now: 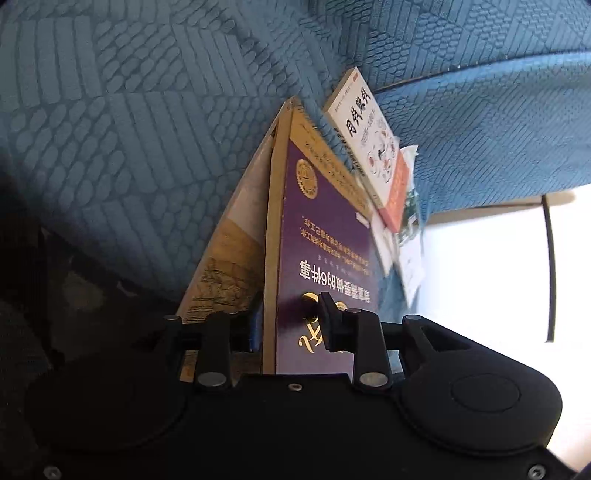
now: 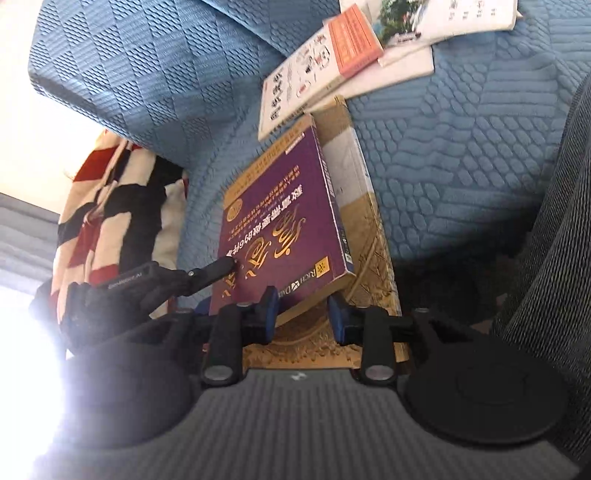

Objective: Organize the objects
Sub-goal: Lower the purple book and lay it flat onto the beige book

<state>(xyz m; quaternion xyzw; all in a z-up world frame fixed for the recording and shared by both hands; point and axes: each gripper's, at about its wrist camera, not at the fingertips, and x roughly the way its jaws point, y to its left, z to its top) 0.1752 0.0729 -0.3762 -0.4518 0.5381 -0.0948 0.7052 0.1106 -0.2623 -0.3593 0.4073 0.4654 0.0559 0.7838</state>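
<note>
Both grippers are on the books now, down on the blue sofa (image 1: 129,147). The purple book (image 1: 321,240) lies on top of a bigger tan book (image 2: 373,236), the two stacked on the seat cushion, the purple one sitting skewed so the tan cover shows along one side and at the near end. The left gripper (image 1: 291,308) straddles the purple book's edge: one blue pad sits against the page side, the other finger is flat on the cover, so it is clenched on that book. From the right wrist you can see that same finger (image 2: 221,267) coming in from the side, its tip touching the gold lettering. The right gripper (image 2: 303,310) has the near corner of the purple book between its blue pads, over the tan cover; whether those pads are squeezing or just flanking the corner, I can't tell. Further back, a white book (image 1: 365,129) lies right behind the stack, with an orange book (image 2: 352,40) on it and loose papers (image 2: 461,18) beyond. A red, black and cream pillow (image 2: 110,206) sits beside the sofa arm.
</note>
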